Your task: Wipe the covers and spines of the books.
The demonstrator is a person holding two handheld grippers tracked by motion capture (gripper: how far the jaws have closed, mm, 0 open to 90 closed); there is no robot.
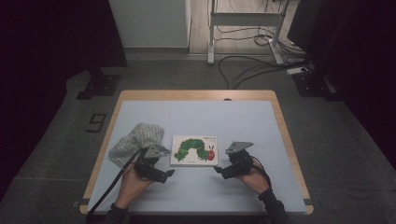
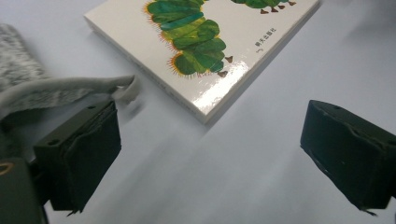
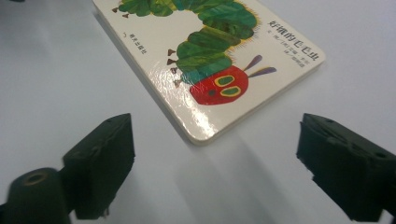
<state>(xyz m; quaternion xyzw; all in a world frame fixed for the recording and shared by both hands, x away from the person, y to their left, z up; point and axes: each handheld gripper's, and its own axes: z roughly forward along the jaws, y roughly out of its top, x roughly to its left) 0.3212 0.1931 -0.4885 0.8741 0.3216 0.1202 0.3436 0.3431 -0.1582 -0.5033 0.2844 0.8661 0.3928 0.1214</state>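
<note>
A white picture book (image 1: 194, 150) with a green caterpillar on its cover lies flat near the middle of the bench (image 1: 196, 116); the left hand-held gripper (image 1: 169, 173) sits just off its near-left corner, jaws spread with nothing between them; the right hand-held gripper (image 1: 217, 170) faces its near-right corner, jaws likewise spread and empty; a grey knitted cloth (image 1: 136, 141) lies left of the book, apart from it.

Book cover, title: the book (image 3: 210, 60) carried a line of dark Chinese characters along its far edge beside the red caterpillar head; they were too blurred to read surely.
Book cover, small print: a short line of tiny characters (image 2: 265, 38) stood near the caterpillar's feet, illegible.
Floor mark: a "9"-shaped black sign (image 1: 96, 122) lay left of the table.
</note>
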